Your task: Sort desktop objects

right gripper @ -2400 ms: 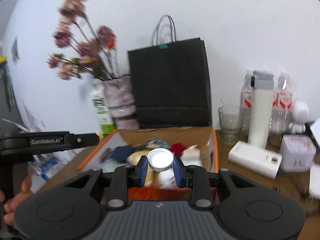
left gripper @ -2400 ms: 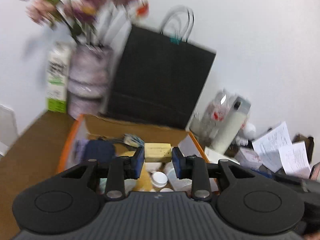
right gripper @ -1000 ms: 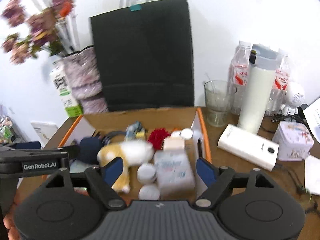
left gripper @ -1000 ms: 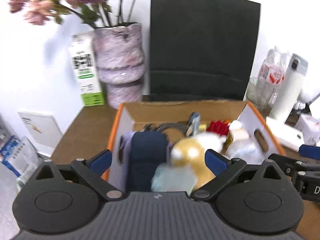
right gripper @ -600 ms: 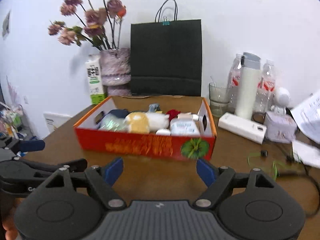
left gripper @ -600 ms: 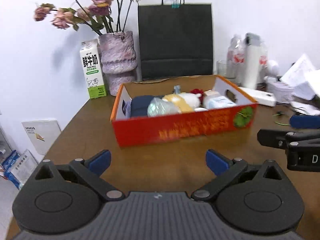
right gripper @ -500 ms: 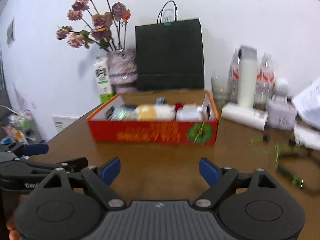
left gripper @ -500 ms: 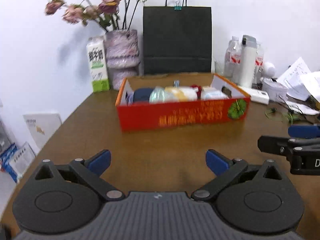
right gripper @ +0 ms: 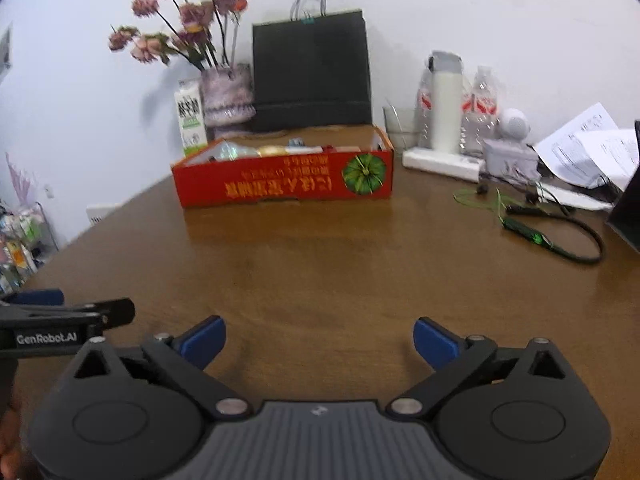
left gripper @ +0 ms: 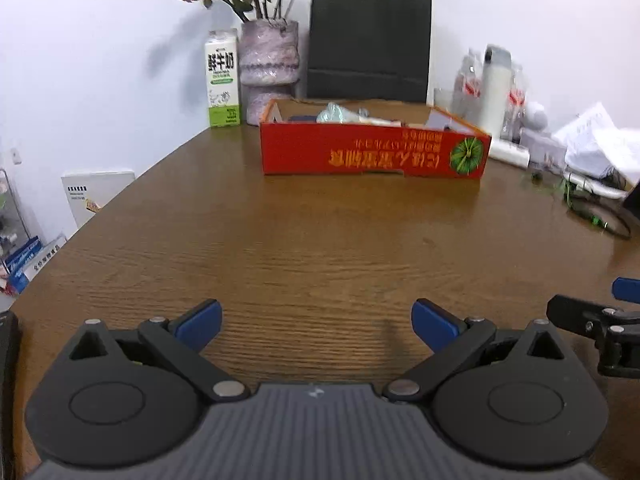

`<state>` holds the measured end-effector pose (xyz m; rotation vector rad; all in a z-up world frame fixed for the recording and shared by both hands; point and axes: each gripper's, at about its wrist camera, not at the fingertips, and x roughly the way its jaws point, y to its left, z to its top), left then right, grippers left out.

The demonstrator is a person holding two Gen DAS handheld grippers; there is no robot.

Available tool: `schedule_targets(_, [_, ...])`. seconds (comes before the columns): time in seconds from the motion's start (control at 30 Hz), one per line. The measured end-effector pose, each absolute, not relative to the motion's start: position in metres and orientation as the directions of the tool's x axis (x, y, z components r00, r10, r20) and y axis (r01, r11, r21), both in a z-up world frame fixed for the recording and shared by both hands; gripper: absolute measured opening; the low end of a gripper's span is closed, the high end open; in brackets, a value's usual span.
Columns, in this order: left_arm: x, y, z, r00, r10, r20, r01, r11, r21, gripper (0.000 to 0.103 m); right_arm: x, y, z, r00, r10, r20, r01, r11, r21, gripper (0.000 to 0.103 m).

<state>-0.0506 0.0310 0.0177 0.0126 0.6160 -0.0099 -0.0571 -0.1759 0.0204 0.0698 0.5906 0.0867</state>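
Observation:
A red cardboard box (left gripper: 372, 154) with orange lettering and a green pumpkin print stands at the far middle of the brown table; it also shows in the right wrist view (right gripper: 280, 184). Several small objects lie inside it, mostly hidden by its front wall. My left gripper (left gripper: 316, 322) is open and empty, low over the near table, far from the box. My right gripper (right gripper: 318, 342) is open and empty, also near the front. Each gripper's tip shows at the edge of the other's view.
Behind the box stand a milk carton (left gripper: 222, 84), a vase of flowers (left gripper: 270, 68) and a black paper bag (left gripper: 370, 42). At the right are bottles and a white flask (right gripper: 444, 104), a glass, a white power bank (right gripper: 440, 160), a tin, papers and green earphones (right gripper: 532, 232).
Both grippers let go of their objects over the box, opened, and pulled back towards the near edge of the table. The box now stands farther away.

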Motion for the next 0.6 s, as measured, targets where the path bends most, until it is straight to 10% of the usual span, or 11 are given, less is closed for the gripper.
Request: schedule_targets(0.6, [-0.019,0.025,-0.002,0.773,0.008,-0.635,0.039,0.997,0.060,0.103,-0.013,-0.144,-0.001,0.762,0.058,-0.645,-0.056,0.998,0.023,0.103])
